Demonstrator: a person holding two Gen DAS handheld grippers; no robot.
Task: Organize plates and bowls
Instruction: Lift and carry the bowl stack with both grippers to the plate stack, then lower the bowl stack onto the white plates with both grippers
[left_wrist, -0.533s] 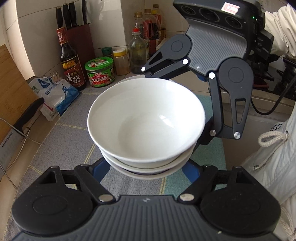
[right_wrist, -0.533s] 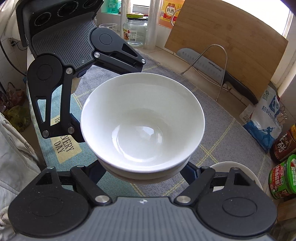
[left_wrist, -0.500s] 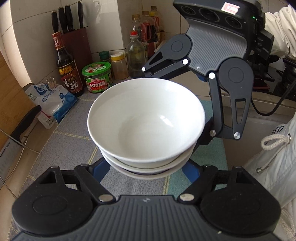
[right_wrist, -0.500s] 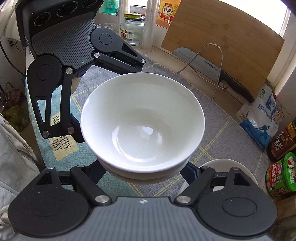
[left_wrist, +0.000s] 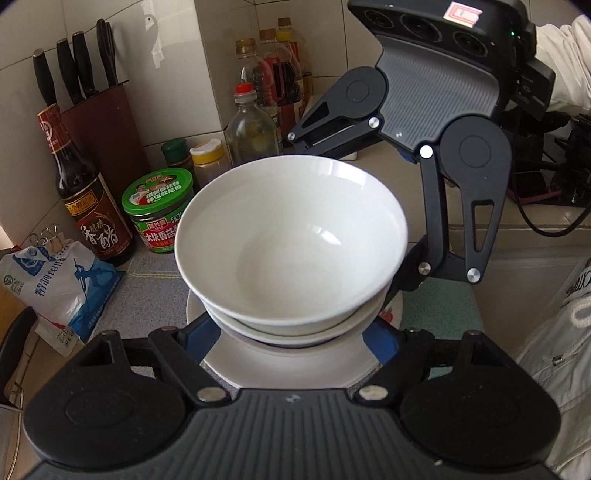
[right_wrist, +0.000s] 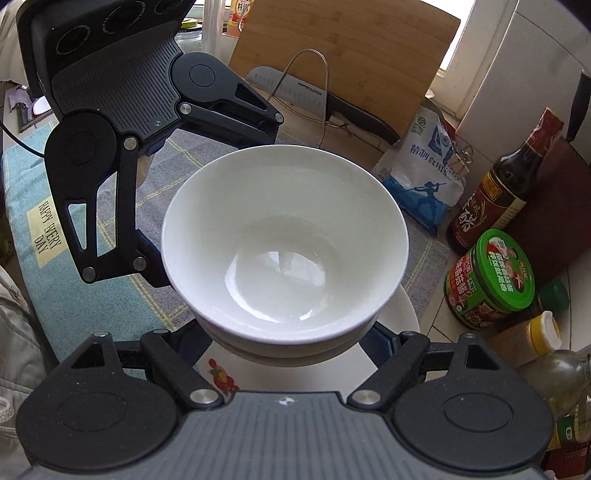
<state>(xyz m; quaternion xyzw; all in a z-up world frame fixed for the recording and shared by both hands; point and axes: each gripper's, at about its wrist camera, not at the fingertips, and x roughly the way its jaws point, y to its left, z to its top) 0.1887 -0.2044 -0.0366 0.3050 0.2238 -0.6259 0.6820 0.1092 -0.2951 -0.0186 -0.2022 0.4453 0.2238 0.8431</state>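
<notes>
Kitchen counter, grey-and-teal mat (left_wrist: 155, 269): a stack of white bowls (left_wrist: 291, 243) sits between both grippers, directly over a white plate (left_wrist: 288, 362) near the mat's back edge. The left gripper (left_wrist: 291, 334) and right gripper (right_wrist: 291, 341) each clasp the stack's lower bowl from opposite sides. Beside the plate stand a green-lidded jar (left_wrist: 159, 210), a vinegar bottle (left_wrist: 92, 206) and a salt bag (left_wrist: 55, 277).
</notes>
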